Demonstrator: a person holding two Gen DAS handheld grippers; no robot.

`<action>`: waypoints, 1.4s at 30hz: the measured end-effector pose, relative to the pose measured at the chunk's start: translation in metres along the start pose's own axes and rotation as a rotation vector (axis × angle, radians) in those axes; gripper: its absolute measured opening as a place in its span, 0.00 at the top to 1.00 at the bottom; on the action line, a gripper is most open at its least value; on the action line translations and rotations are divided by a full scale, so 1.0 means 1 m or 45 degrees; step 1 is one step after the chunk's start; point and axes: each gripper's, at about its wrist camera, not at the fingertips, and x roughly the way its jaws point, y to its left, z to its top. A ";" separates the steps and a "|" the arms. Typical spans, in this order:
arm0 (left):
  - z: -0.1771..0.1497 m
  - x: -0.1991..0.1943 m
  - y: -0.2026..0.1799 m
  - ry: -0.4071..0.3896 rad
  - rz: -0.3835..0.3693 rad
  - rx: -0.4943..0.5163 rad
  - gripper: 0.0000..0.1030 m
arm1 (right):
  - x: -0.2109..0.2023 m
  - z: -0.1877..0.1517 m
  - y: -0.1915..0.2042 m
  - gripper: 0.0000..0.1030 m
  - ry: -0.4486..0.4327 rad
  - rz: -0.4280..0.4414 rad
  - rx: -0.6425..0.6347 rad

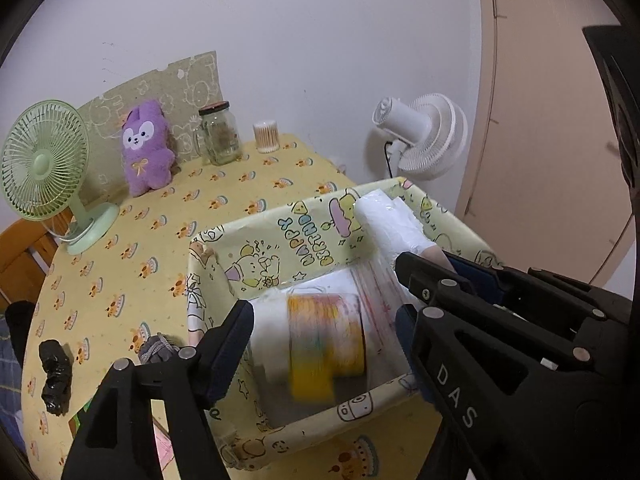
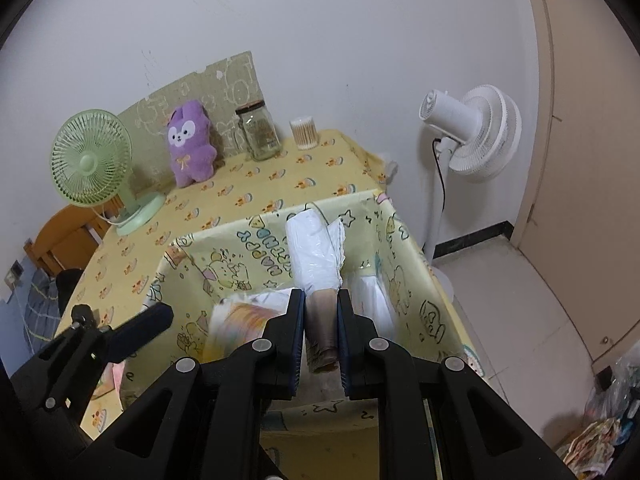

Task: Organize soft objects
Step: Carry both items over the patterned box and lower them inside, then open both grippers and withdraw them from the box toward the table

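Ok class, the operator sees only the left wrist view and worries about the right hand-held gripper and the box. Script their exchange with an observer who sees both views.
Operator: Is the right hand-held gripper really shut on something?
Observer: Yes. In the right wrist view, the right hand-held gripper has both pads pressed on the brown core end of the roll of white bags.
Operator: What lies beside that roll, on its right?
Observer: A white plastic bundle sits inside the box, next to its right wall.
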 end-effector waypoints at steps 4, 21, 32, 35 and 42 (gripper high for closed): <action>-0.001 0.005 0.003 0.023 0.008 0.004 0.25 | 0.006 -0.001 0.000 0.83 0.022 0.008 0.008; 0.002 -0.002 0.019 0.008 0.036 -0.009 0.21 | 0.004 0.003 0.011 0.21 0.009 0.008 0.030; 0.001 -0.032 0.031 -0.075 0.049 -0.028 0.19 | -0.024 0.007 0.034 0.13 -0.059 -0.004 -0.018; 0.000 -0.041 0.036 -0.097 0.049 -0.038 0.19 | -0.032 0.008 0.042 0.12 -0.077 -0.008 -0.035; -0.002 -0.064 0.048 -0.157 0.065 -0.056 0.18 | -0.052 0.009 0.061 0.04 -0.130 -0.011 -0.071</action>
